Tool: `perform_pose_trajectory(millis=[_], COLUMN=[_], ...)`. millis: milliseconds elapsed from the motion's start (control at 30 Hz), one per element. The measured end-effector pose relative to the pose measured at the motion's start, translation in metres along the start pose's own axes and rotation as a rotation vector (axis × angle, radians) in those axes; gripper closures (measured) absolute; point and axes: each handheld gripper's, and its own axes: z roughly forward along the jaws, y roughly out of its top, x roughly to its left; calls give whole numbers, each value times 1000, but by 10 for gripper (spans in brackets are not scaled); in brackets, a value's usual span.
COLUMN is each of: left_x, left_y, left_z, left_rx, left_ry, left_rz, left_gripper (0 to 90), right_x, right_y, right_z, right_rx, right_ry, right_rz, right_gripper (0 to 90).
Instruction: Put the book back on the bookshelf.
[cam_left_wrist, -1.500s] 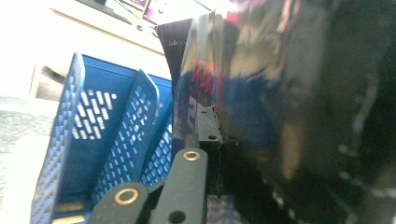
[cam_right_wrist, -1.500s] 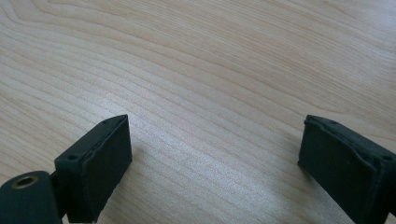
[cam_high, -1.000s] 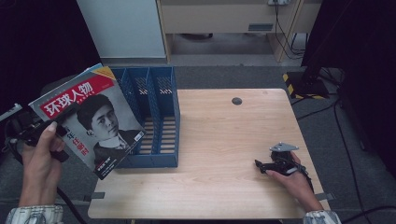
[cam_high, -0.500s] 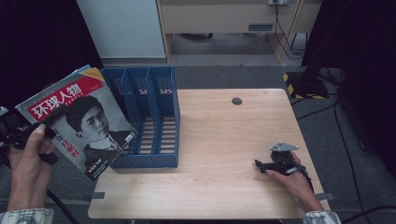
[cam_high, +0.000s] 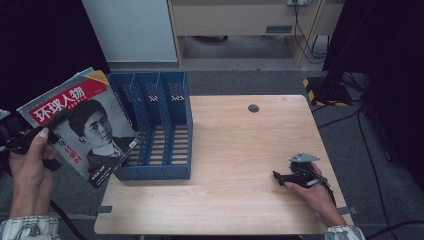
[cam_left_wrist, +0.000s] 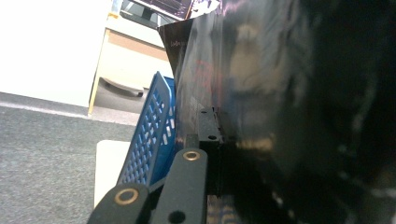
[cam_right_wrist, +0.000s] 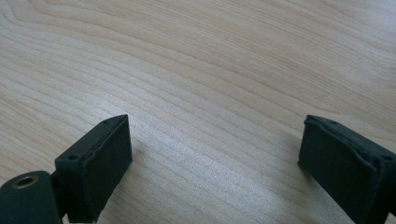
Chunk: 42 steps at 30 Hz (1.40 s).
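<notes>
Left gripper (cam_high: 22, 137): jaws clamped on glossy portrait-cover magazine (cam_high: 82, 125) — left of frame, beside blue plastic file rack (cam_high: 157, 125).
Right gripper (cam_high: 290, 176): lower right on the pale wooden counter (cam_high: 240, 150) — jaws wide.

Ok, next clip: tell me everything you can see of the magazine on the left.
The magazine is a glossy issue with a red title band in white Chinese characters above a black-and-white portrait. More pages or a second copy peek out behind its top edge. It is held in the air, tilted, off the table's left edge, overlapping the blue file rack in the high view. The left gripper is clamped on its left edge; its fingers press the shiny cover.
</notes>
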Motion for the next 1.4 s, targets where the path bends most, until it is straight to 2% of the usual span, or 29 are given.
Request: perform_pose_trajectory(millis=[200, 633, 900, 1400], left_x=[1, -7, -9, -10], left_y=[2, 4, 5, 4], left_z=[3, 21, 30, 46], left_rx=[9, 28, 25, -3], left_ry=[26, 58, 66, 63], left_rz=[32, 86, 94, 82], left_gripper=[868, 867, 867, 867], right_x=[0, 0, 0, 0], right_y=[0, 0, 0, 0], right_z=[0, 0, 0, 0], right_rx=[1, -1, -1, -1], right_ry=[0, 0, 0, 0], right_rz=[-2, -1, -1, -1], right_gripper=[97, 99, 99, 99])
